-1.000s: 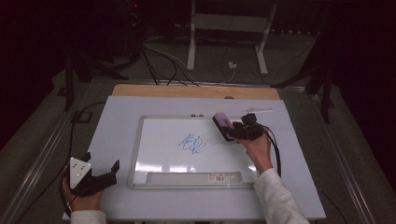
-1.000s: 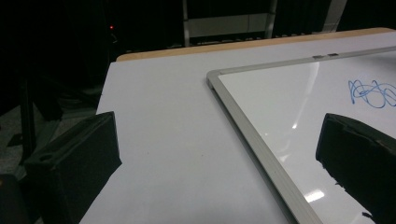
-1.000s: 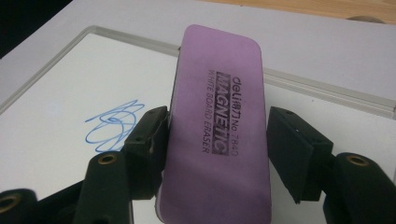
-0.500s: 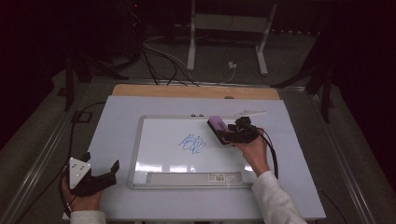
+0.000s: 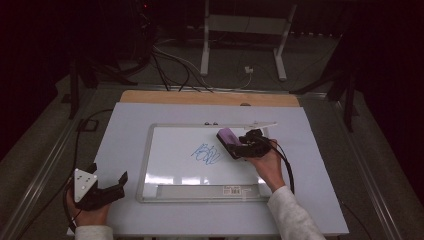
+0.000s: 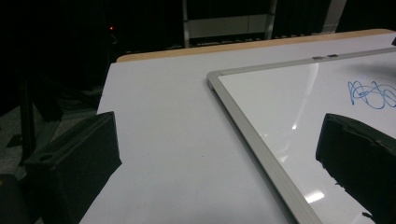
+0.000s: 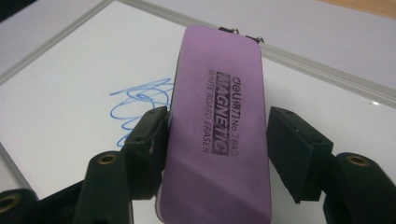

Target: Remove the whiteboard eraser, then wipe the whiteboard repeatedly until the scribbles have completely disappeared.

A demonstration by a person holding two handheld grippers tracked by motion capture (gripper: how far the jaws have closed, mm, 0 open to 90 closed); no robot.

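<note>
On the purple eraser (image 7: 219, 126) we read black print running along its top face: the brand "deli", then "MAGNETIC" in bold block letters, with "WHITE BOARD ERASER" in smaller capitals beside it and "No. 7840" next to the brand.

Beside the eraser, on the whiteboard (image 5: 175, 170), we see a blue scribble (image 5: 206, 154) that we cannot read as letters. On the whiteboard's near edge sits a small white label (image 5: 239, 189) with dark marks, too small for us to read.

Glossy whiteboard (image 5: 175, 165), seemingly metal-framed; matt eraser (image 7: 217, 130)
</note>
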